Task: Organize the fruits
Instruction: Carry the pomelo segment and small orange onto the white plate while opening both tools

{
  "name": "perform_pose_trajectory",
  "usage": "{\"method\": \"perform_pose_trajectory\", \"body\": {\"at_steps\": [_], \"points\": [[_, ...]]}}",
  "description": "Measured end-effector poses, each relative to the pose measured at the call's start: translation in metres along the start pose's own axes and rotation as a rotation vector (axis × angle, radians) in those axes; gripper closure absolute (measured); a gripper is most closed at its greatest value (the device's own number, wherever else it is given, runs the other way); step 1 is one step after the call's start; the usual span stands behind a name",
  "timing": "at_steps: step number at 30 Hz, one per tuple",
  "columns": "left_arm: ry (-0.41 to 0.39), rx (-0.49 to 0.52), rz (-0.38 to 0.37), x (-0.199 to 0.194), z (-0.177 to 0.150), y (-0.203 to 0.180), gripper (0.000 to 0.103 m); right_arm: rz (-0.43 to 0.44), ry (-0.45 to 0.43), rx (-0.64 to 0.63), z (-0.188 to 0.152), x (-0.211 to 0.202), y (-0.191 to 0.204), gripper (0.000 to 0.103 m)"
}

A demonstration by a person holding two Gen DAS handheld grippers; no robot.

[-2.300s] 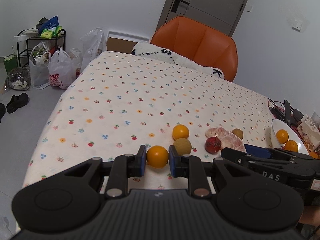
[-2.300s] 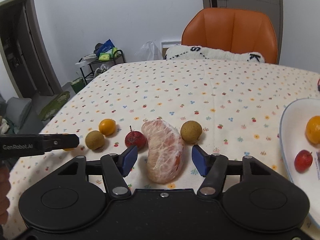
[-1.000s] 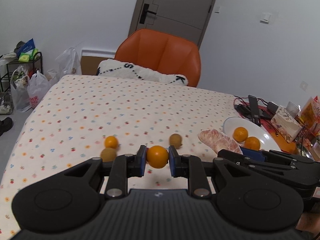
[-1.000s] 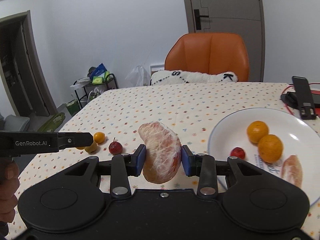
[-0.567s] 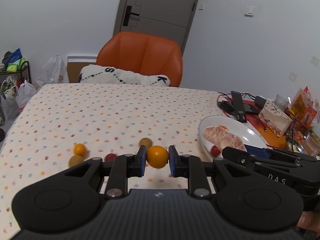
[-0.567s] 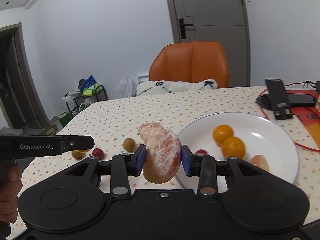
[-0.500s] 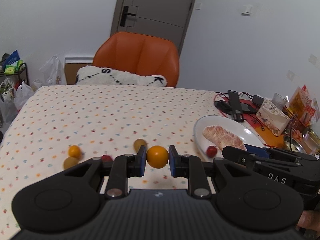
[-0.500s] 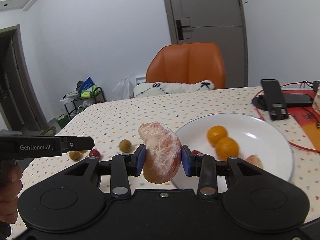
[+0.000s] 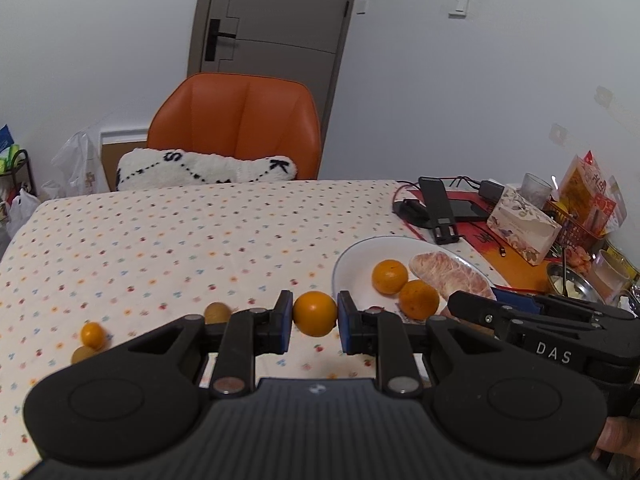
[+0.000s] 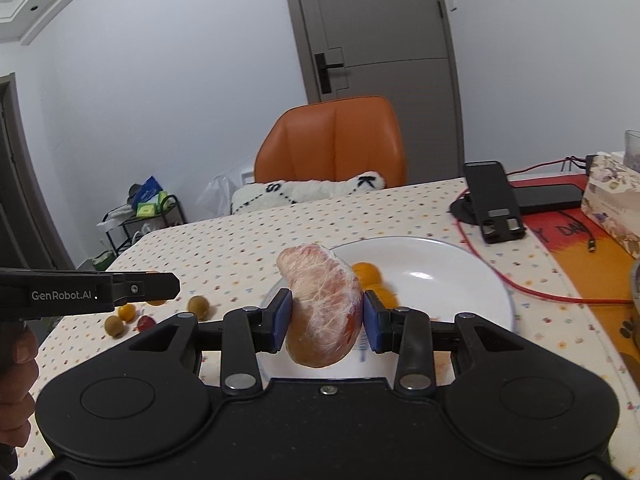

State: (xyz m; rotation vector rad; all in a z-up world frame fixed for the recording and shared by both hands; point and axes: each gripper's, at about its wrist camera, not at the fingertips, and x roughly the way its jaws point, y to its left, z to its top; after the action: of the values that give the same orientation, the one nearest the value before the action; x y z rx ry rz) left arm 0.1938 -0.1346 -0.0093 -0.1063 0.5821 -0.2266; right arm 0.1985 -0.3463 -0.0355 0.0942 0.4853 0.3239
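My left gripper [image 9: 315,322] is shut on an orange [image 9: 314,313], held above the tablecloth just left of the white plate [image 9: 352,260]. Two oranges [image 9: 389,277] lie on that plate. My right gripper [image 10: 324,322] is shut on a peeled pomelo segment [image 10: 322,304] over the near left part of the plate [image 10: 448,264]; from the left wrist view the segment [image 9: 448,276] hangs above the plate. Loose on the cloth at the left are a small orange [image 9: 93,335], two brown fruits [image 9: 217,312] and a red fruit [image 10: 146,322].
An orange chair [image 9: 240,128] with a white cushion [image 9: 200,168] stands at the far edge. Right of the plate are a black phone stand [image 10: 494,200], a red cable [image 10: 560,296], a tissue box [image 9: 522,228], a glass and snack packets. A hand [image 10: 16,364] holds the left gripper.
Both grippers have carried their fruit to the right, from the loose fruit toward the plate. The pomelo segment, lifted off the cloth, now hangs over the plate; the held orange has neared its left rim.
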Motion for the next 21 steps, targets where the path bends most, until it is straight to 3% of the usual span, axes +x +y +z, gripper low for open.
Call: {"method": "perform_pose_trajectory", "body": {"at_steps": [21], "points": [[0.076,0.051,-0.049,0.062,0.007,-0.038,0.082,-0.093,0.010,0.066,0.001,0.016,-0.058,0.067]]}}
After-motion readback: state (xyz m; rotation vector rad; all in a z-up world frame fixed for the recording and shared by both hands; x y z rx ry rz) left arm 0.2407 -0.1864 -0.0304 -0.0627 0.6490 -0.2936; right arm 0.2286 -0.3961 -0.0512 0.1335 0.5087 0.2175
